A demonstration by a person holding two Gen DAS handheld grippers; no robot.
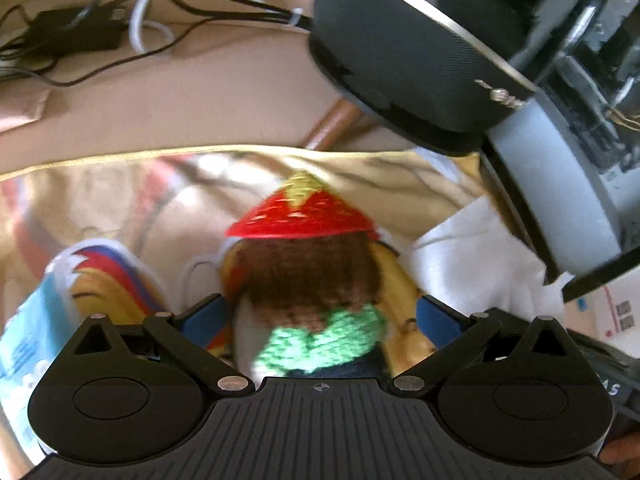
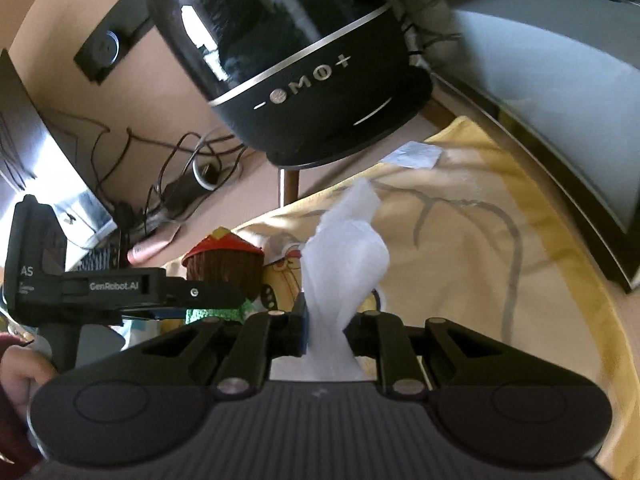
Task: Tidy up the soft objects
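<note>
I read "GenRobot.AI" on my left claw (image 2: 224, 300), spread wide around a knitted doll (image 1: 308, 280) with brown yarn hair, red cone hat and green scarf, lying on the yellow printed cloth (image 2: 460, 248). My right claw (image 2: 326, 332) pinches thin white tissue (image 2: 344, 256).

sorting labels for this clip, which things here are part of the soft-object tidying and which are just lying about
Part of the job:
knitted doll, between the left gripper fingers
white cloth, pinched by the right gripper
yellow printed fabric underneath

Just lying about:
black speaker
cables
power adapter
</note>
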